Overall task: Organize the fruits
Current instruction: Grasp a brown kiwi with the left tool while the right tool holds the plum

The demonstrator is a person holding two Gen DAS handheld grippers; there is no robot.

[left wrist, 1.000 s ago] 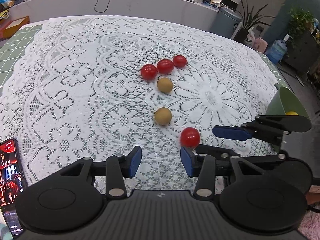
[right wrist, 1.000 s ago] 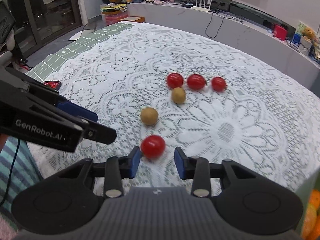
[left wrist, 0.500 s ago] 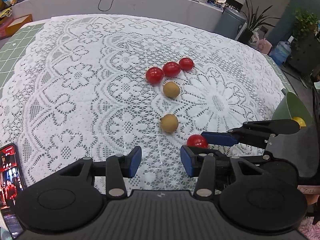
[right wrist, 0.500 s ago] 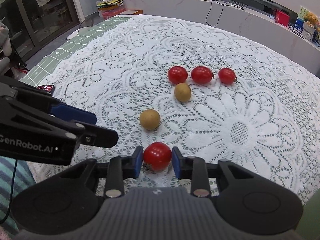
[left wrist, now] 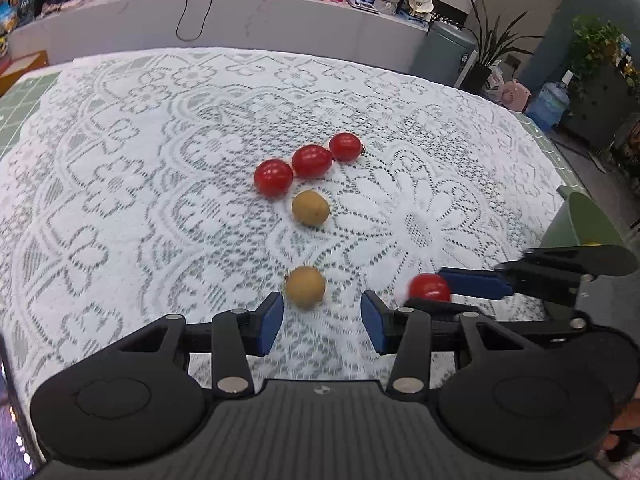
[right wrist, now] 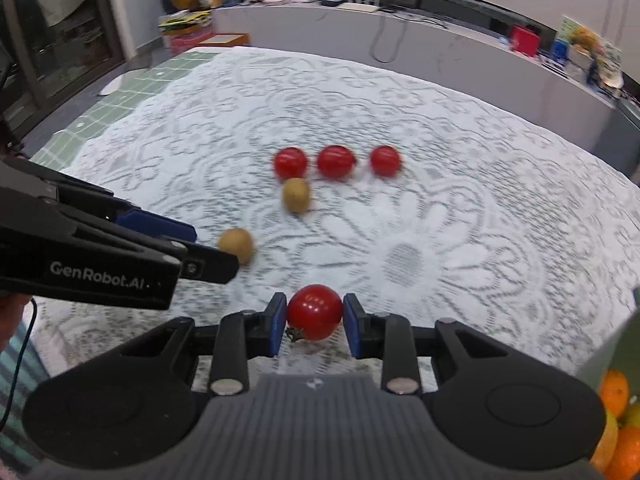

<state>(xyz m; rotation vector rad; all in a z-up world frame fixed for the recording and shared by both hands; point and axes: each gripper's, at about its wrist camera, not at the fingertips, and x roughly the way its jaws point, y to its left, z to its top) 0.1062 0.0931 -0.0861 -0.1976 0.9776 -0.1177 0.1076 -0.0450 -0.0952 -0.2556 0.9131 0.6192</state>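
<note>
Right claw [right wrist: 315, 322] is clamped on a shiny round red tomato [right wrist: 315, 311], while the left claw [left wrist: 322, 322] sits wide open right by a small tan-brown round fruit [left wrist: 305, 287].

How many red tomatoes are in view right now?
4. Three tomatoes sit in a row mid-cloth; the fourth tomato is clamped in the right gripper. More may be hidden in the green bowl.
</note>
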